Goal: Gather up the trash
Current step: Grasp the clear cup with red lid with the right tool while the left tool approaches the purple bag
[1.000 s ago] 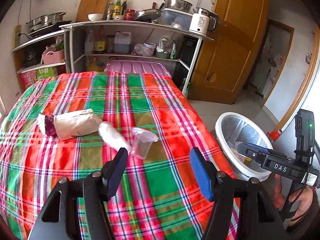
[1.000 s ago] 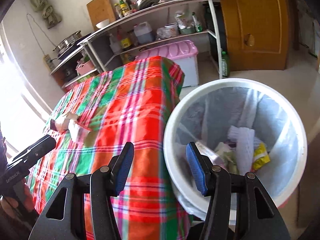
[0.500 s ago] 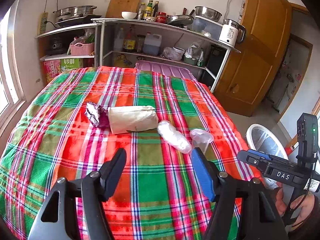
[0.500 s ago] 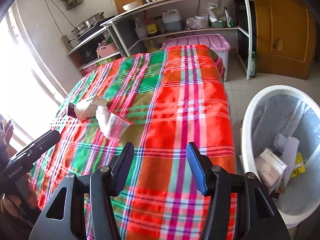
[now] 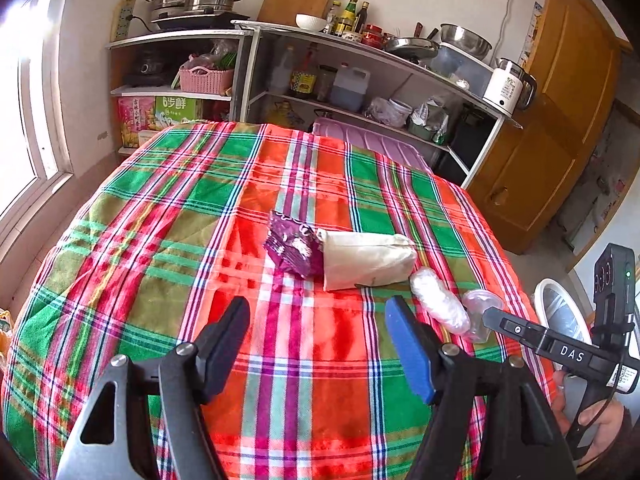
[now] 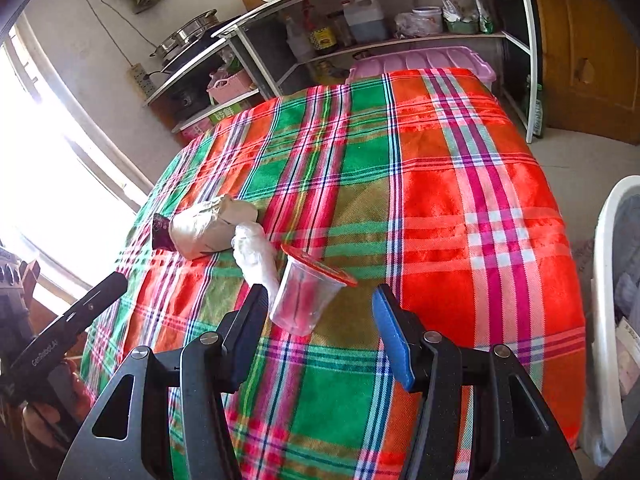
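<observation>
On the plaid tablecloth [image 5: 200, 240] lie a purple wrapper [image 5: 292, 249], a cream paper bag [image 5: 366, 260], a crumpled clear plastic wrap [image 5: 438, 300] and a clear plastic cup [image 5: 480, 312] on its side. My left gripper [image 5: 318, 334] is open and empty, a short way in front of the wrapper and bag. My right gripper [image 6: 320, 320] is open; the cup [image 6: 304, 298] lies just ahead between its fingers, untouched. The plastic wrap [image 6: 256, 254], bag [image 6: 212, 226] and wrapper [image 6: 162, 232] lie beyond it. The white trash bin [image 6: 608, 280] stands at the right.
Metal shelves [image 5: 360, 52] with bottles, pots and a kettle [image 5: 506, 88] stand behind the table. A pink lidded box [image 5: 368, 144] sits at the far edge. A wooden door [image 5: 560, 120] is at the right. The bin [image 5: 560, 312] stands on the floor past the table's right edge.
Both grippers have swung left from the bin toward the table. The right gripper has come up to the cup; the left now faces the wrapper and bag.
</observation>
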A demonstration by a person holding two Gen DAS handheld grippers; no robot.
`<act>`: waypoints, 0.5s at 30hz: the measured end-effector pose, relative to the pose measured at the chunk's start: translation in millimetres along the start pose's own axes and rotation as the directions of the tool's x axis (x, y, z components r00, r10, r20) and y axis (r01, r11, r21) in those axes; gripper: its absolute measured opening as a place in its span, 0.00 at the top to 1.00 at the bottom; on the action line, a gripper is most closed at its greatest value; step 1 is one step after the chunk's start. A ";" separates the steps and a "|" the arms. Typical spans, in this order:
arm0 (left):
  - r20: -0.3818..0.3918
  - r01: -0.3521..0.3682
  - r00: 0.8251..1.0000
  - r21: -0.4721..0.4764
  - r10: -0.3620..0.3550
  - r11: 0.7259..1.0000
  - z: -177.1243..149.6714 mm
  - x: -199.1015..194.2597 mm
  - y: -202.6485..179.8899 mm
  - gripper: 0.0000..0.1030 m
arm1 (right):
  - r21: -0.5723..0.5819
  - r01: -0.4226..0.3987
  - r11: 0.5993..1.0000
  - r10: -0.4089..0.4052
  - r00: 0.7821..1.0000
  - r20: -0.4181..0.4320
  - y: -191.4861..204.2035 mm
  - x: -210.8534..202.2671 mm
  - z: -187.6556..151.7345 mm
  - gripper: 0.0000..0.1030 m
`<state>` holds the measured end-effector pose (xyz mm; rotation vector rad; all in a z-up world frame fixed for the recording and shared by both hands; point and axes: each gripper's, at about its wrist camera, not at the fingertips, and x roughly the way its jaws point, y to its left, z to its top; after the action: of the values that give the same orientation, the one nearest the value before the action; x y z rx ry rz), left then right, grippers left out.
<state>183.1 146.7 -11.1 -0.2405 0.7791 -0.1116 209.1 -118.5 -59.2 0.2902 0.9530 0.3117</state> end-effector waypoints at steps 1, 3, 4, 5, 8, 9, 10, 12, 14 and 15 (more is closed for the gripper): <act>0.002 -0.007 1.000 -0.008 0.007 1.000 3.0 2.1 5.0 0.30 | 0.008 0.000 1.000 0.000 1.000 -0.002 -0.5 2.8 1.8 0.46; 0.002 -0.019 1.000 -0.024 0.019 1.000 8.7 5.6 11.7 0.30 | 0.012 0.015 1.000 -0.015 1.000 -0.003 -0.4 8.7 5.4 0.46; 0.007 -0.016 1.000 -0.025 0.016 1.000 11.5 6.7 13.6 0.29 | 0.018 0.025 1.000 -0.025 1.000 -0.003 -1.5 10.7 7.7 0.46; 0.008 -0.010 1.000 -0.020 0.010 1.000 13.8 8.4 14.5 0.29 | 0.027 0.029 0.999 -0.029 1.000 -0.003 -3.1 12.4 9.1 0.46; -0.004 0.001 1.000 -0.026 -0.001 1.000 20.3 17.1 18.5 0.29 | 0.048 0.031 0.998 -0.031 1.000 0.000 -6.3 15.6 11.0 0.46; -0.012 0.002 1.000 -0.037 -0.003 0.999 22.5 21.2 20.6 0.29 | 0.046 0.036 0.998 -0.037 0.999 0.005 -5.6 16.0 11.8 0.46; -0.017 0.000 1.000 -0.046 -0.001 0.999 23.8 24.1 21.5 0.29 | 0.045 0.041 0.998 -0.042 0.999 0.008 -4.9 16.4 12.2 0.46; -0.017 0.000 1.000 -0.049 -0.001 0.999 26.2 28.8 21.8 0.29 | 0.052 0.043 0.998 -0.044 0.999 0.015 -4.2 17.6 13.2 0.46; -0.027 0.013 1.000 -0.068 -0.015 0.998 29.3 34.0 23.8 0.29 | 0.056 0.036 0.998 -0.037 0.999 0.012 -3.7 19.1 14.3 0.49; -0.032 0.023 0.999 -0.080 -0.025 0.997 31.7 37.2 25.3 0.29 | 0.056 0.027 0.998 -0.027 1.000 0.011 -3.6 19.7 14.8 0.50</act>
<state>232.1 169.7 -21.2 -0.3243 0.8142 -0.1074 232.5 -115.7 -67.2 0.3299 0.9547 0.2584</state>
